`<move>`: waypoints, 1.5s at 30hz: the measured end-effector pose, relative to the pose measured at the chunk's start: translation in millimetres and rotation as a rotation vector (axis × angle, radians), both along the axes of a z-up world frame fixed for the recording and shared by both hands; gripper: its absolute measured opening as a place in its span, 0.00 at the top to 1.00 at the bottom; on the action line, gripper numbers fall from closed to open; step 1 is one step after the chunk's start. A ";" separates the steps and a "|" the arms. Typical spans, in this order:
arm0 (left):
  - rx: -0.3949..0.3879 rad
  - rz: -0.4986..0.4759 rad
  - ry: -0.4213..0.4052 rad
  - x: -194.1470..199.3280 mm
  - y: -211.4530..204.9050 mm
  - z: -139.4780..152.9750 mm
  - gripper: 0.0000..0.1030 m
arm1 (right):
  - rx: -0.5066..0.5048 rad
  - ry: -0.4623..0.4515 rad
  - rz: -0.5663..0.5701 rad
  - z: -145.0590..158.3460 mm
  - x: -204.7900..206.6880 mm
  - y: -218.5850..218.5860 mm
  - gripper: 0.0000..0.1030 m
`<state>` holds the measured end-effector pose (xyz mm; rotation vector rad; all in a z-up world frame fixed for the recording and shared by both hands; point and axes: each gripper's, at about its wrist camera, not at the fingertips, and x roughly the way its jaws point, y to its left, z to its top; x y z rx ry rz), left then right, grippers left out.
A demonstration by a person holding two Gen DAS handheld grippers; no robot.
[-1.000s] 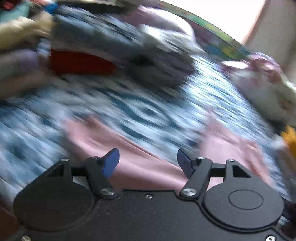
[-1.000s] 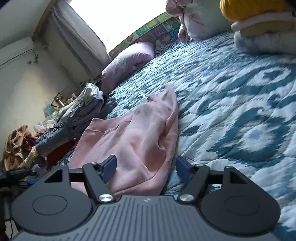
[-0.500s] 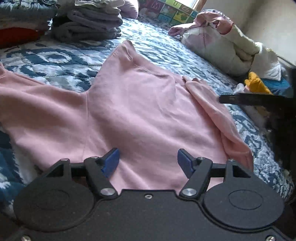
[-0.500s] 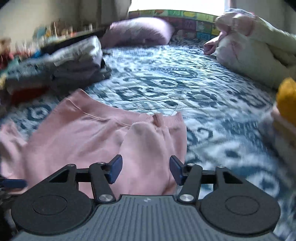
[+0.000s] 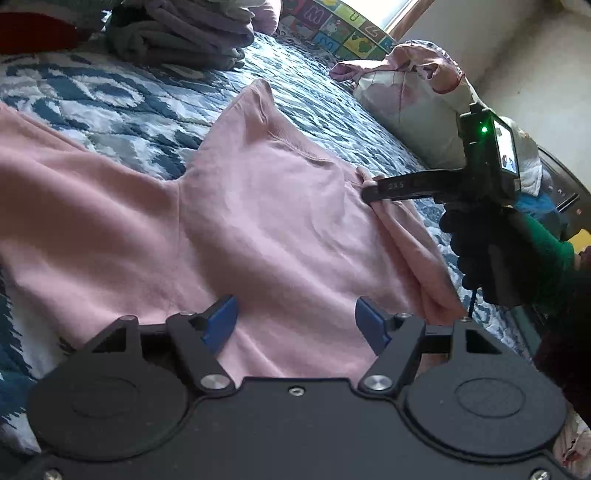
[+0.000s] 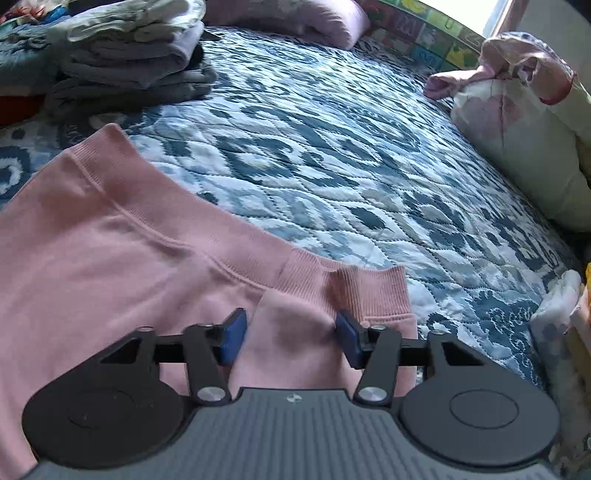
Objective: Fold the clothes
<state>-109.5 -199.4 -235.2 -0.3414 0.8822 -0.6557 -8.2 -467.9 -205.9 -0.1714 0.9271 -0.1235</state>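
A pink sweatshirt (image 5: 258, 221) lies spread on the blue patterned bedspread (image 5: 92, 99). My left gripper (image 5: 297, 325) is open and empty, low over the shirt's near part. My right gripper (image 6: 290, 334) is open, its jaws either side of a raised fold of pink cloth beside the ribbed cuff (image 6: 373, 291), not closed on it. The right gripper also shows in the left wrist view (image 5: 369, 190), at the shirt's right side where a sleeve (image 5: 413, 254) lies folded in.
A pile of folded grey and white clothes (image 6: 133, 62) sits at the far left of the bed. A lilac pillow (image 6: 295, 22) lies at the head. A heap of pink and cream bedding (image 6: 517, 122) lies along the right edge.
Both grippers have swung round and come down close over the pink sweatshirt. The right gripper's jaws have narrowed around a fold near the cuff. The left stays open.
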 end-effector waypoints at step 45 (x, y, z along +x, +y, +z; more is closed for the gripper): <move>0.079 -0.232 -0.346 -74.8 -59.2 30.7 0.32 | 0.859 -0.487 -0.722 -27.4 -321.4 -257.2 0.51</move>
